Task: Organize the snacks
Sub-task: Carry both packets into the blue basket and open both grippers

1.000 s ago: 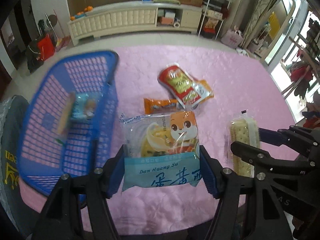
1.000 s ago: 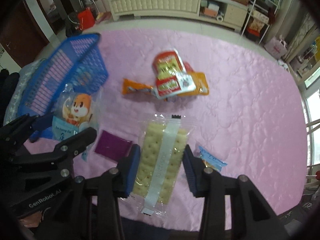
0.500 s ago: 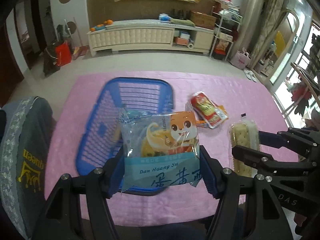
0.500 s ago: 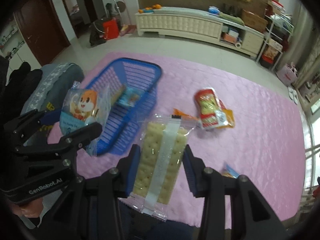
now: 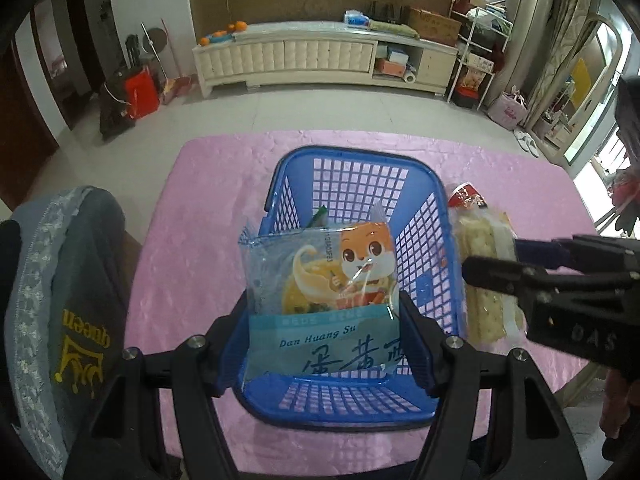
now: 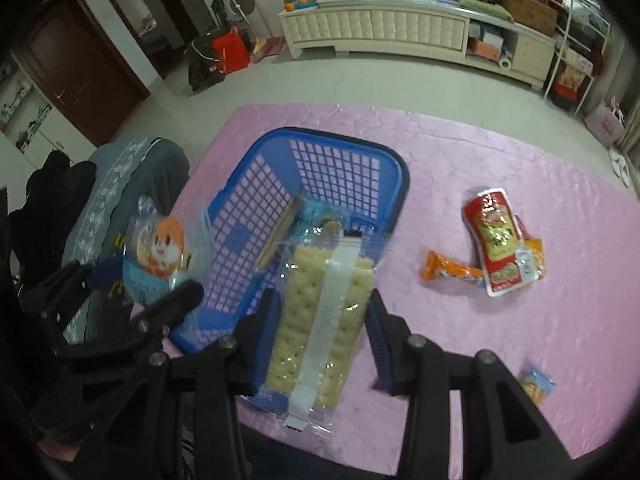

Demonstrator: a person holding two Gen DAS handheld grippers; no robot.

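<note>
At lower centre of the left wrist view, the left gripper (image 5: 324, 340) pinches a light, crinkly blue-and-clear fox-printed pastry bag (image 5: 320, 284) by its side edges above the blue plastic lattice basket (image 5: 436, 264). Right of it, the right gripper (image 6: 320, 344) clamps a brittle clear-wrapped cracker pack (image 6: 320, 320) at mid-length.

Brightness: moderate indoor light in the left wrist view; dimmer, cooler in the right wrist view.
Light source: daylight from the window (image 5: 592, 152) at far right.
Glare: soft sheen on the pink tablecloth (image 5: 192, 248); highlights on the clear snack wrapper (image 5: 320, 276).
Blur: near black gripper arm (image 6: 120, 320) soft and smeared.
Distortion: strong fisheye; cabinet (image 6: 400, 28) bows, corners black.
</note>
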